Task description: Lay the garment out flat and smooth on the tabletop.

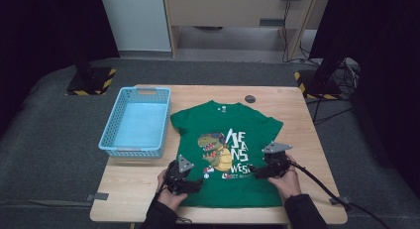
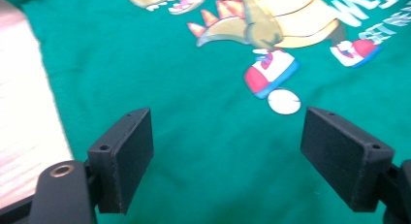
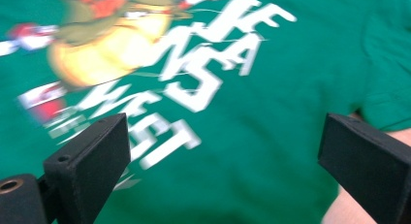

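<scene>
From the high view, a green T-shirt [image 1: 225, 149] lies flat, print up, on the wooden table [image 1: 297, 115], a blue basket [image 1: 134, 121] just beside its left sleeve. The left gripper [image 1: 197, 182] and right gripper [image 1: 253, 170] hover over the lower half of the shirt, holding nothing.

Along the left gripper view, its jaws stand wide over plain cloth near the dinosaur print [image 2: 264, 20]; closing here risks pinching both layers and dragging the shirt crooked.

Along the right gripper view, jaws gape wide and the lettering [image 3: 203, 73] is smeared by motion; a hasty grab could miss the hem.
</scene>
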Demonstrator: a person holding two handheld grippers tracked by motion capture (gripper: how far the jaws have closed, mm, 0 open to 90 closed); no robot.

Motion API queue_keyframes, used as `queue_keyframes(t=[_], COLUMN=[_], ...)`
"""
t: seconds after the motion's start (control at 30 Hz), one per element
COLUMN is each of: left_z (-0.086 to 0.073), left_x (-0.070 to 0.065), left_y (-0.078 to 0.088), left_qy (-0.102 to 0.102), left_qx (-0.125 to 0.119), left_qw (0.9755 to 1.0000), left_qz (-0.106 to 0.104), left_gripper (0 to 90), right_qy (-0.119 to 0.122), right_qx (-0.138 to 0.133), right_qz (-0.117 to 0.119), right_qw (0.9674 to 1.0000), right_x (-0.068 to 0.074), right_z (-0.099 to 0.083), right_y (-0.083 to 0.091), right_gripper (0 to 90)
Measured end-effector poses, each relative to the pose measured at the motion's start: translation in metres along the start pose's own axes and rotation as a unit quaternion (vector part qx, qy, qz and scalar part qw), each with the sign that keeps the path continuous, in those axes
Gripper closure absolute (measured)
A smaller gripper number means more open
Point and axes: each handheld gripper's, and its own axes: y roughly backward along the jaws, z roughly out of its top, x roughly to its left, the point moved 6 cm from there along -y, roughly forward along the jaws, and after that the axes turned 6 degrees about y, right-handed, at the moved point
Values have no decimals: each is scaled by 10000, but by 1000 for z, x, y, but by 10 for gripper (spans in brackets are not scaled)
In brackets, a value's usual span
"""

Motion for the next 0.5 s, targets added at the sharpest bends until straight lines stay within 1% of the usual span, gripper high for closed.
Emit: queue_keyframes(t=[0.07,0.13,0.23,0.3,0.37,0.5], left_z=[-2,-4,-5,-5,-6,-6], left_x=[1,2,3,4,4,8], left_y=[-2,-3,-4,-4,-4,-3], left_qy=[-63,-111,-72,-57,-26,11], left_qx=[74,129,159,188,194,196], left_qw=[9999,9998,9998,9998,9998,9998], left_qz=[73,144,127,103,74,92], left_gripper=[184,182,176,176,175,172], right_qy=[-122,-148,-116,-96,-158,-138], right_qx=[96,166,221,326,281,275], right_qz=[-46,-113,-136,-161,-131,-58], right_qw=[9999,9997,9996,9993,9994,9995], right_x=[-8,-13,-15,-16,-18,-18], right_z=[1,0,0,-2,0,5], right_y=[-11,-18,-23,-28,-31,-37], right_gripper=[48,56,58,44,44,32])
